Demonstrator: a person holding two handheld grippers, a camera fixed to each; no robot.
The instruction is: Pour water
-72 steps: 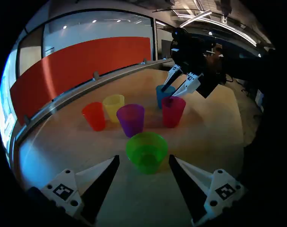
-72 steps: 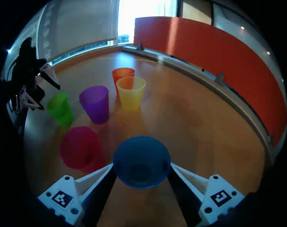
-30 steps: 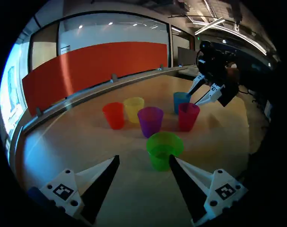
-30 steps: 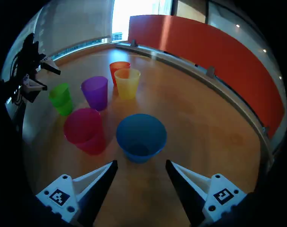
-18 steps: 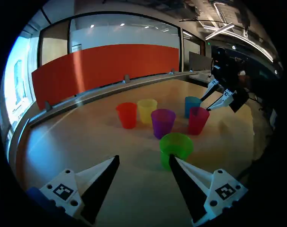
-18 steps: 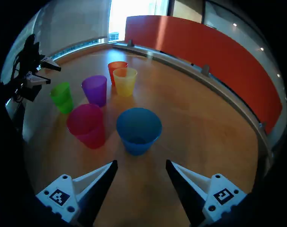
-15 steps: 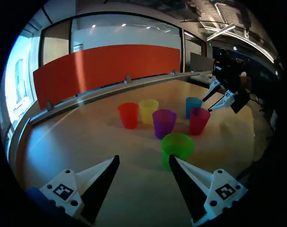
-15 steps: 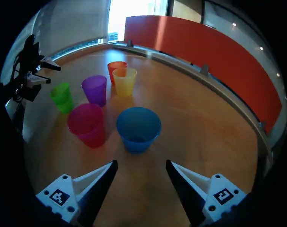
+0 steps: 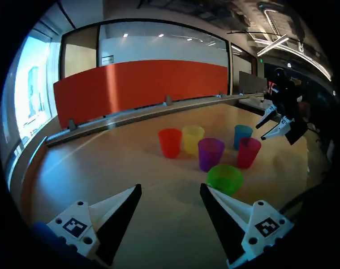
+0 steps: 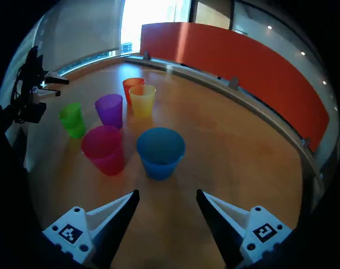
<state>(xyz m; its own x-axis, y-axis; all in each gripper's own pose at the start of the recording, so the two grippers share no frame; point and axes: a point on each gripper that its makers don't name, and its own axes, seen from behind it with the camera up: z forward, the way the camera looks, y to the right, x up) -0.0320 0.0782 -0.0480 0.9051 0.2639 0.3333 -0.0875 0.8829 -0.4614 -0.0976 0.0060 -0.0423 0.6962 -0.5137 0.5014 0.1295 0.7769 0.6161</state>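
A wide wooden table [image 10: 232, 134] filled most of both views. Behind it ran a long red panel [image 9: 138, 85] with glass above, and a bright window [image 10: 147, 18] stood at the panel's far end.

In the left gripper view, the left gripper [image 9: 170, 193] hung low over the table. Its two fingers were spread wide with bare wood between them, so it gripped nothing. The right gripper [image 9: 260, 132] showed small at the far right, beyond the cups, with its fingers also apart and pointing down toward them. In the right gripper view, the right gripper's own fingers were parted and grasped nothing.

Six plastic cups stood upright in a loose cluster on the table, none of them touched by a gripper. The blue cup [image 10: 161, 152] stood straight ahead of the right gripper's gap, apart from both fingertips. The pink cup [image 10: 103, 149] stood just beside it, to its left in that view. Farther off were the purple cup [image 10: 109, 110] and the green cup [image 10: 71, 119], the green one being nearest to the distant left gripper. In the left gripper view, the green cup sat just beyond that gripper's right-hand fingertip, outside the gap. The yellow cup [image 10: 142, 100] and the red cup [image 10: 133, 85] stood close together on the far side of the cluster, toward the panel.

It could not be told whether any cup held water.
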